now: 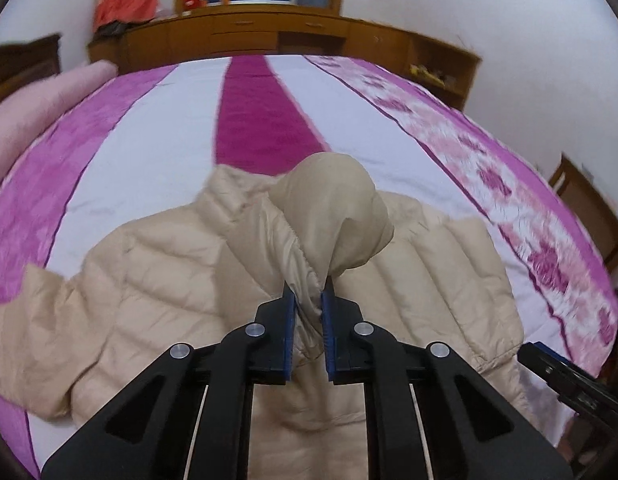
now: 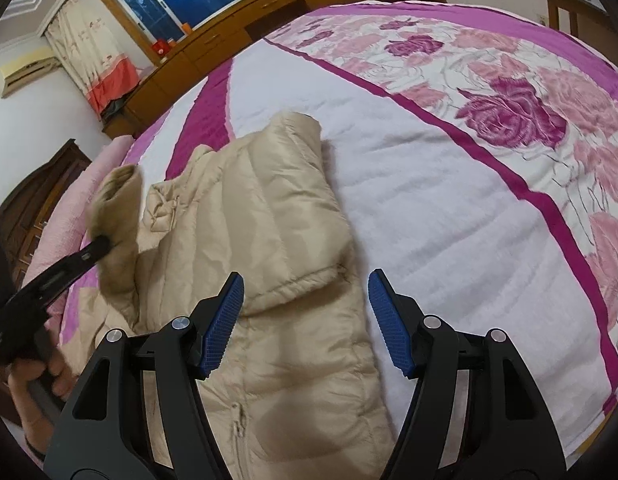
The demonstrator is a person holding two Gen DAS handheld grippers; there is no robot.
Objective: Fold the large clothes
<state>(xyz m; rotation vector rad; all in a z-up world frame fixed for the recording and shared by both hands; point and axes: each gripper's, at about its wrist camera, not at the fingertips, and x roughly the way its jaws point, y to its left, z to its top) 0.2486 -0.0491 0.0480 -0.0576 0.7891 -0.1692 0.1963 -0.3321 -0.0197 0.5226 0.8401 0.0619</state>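
Lying on the bed (image 2: 429,208), beige jacket (image 2: 269,208): sleeve pinched in left tongs (image 1: 309,292), right tongs (image 2: 305,296) wide above it

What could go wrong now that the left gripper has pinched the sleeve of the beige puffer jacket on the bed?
The left gripper holds only a thin, slick pinch of the sleeve, so the fabric may slip free mid-fold. The right gripper hangs open above the jacket, pinning nothing, so a pull on the sleeve could drag the whole jacket across the bedspread and undo the fold already lying on its right side.
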